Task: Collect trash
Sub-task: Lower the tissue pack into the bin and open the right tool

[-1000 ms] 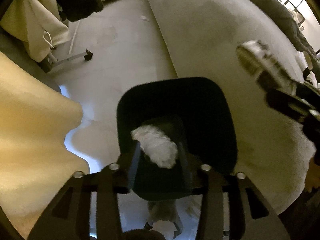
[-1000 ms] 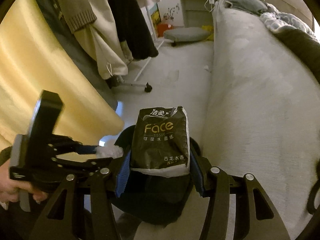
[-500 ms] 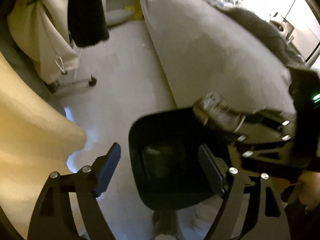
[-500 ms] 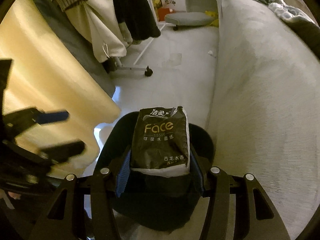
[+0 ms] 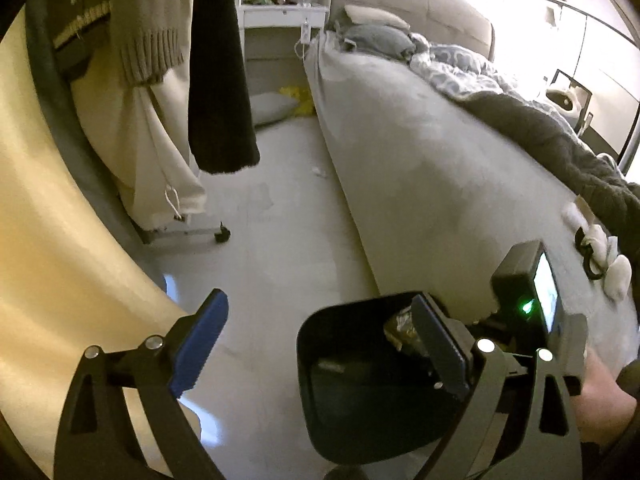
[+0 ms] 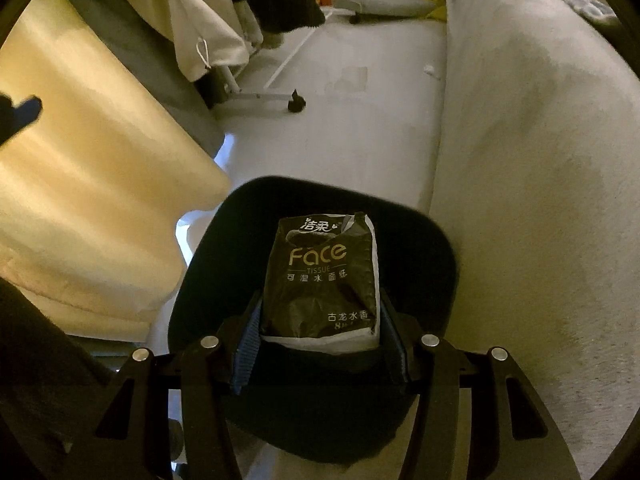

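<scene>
A black trash bin [image 5: 352, 396] stands on the floor beside the bed; it also shows in the right wrist view [image 6: 424, 240]. My left gripper [image 5: 320, 344] is open and empty, raised above the bin's left side. My right gripper [image 6: 320, 336] is shut on a black "Face" tissue pack [image 6: 324, 276] and holds it over the bin's mouth. The pack's end [image 5: 400, 326] and the right gripper's body show over the bin in the left wrist view. A small white scrap [image 5: 320, 171] lies on the floor by the bed; it also shows in the right wrist view [image 6: 431, 71].
A grey bed [image 5: 440, 184] with a dark blanket fills the right. A yellow curtain [image 5: 52, 240] hangs at left. Clothes hang on a wheeled rack [image 5: 220, 235]. White socks [image 5: 612, 272] lie on the bed edge. A floor cushion [image 6: 380, 2] lies far back.
My left gripper opened and let go of the white crumpled tissue, then lifted and tilted up. My right gripper moved the tissue pack over the bin.
</scene>
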Motion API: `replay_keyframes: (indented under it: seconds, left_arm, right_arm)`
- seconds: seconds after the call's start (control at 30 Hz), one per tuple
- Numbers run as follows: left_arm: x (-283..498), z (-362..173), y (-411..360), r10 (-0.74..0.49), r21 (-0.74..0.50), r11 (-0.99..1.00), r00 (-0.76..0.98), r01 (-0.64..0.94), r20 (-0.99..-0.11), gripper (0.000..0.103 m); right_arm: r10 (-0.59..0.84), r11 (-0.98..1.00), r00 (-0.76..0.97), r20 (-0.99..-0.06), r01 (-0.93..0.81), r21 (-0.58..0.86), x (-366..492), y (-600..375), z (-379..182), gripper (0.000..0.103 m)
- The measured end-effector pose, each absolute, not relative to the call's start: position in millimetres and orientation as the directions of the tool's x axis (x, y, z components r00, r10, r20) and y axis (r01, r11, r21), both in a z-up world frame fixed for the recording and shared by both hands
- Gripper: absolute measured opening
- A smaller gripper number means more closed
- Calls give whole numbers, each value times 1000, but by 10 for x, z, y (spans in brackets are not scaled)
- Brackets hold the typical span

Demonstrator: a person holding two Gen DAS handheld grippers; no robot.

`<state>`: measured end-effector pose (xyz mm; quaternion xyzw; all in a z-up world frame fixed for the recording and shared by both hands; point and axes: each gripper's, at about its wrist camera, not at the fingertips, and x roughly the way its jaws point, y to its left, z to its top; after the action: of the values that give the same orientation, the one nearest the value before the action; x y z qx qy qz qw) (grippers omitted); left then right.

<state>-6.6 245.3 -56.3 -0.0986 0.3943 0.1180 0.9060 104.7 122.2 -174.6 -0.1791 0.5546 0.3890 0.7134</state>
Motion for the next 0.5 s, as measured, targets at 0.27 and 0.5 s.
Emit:
replay_keyframes:
  seconds: [0.27,0.5]
  left_arm:
    - [-109,-391,2327,125,-48,976,726,-213,-677,95]
    - [-189,-176,2292,143,-53,975,794,-215,-590,95]
  right_arm:
    - [329,622,52,-943,-763,175,963,1240,-1830,64]
    - [353,610,47,-934,-769,192,912,1231,-1752,67]
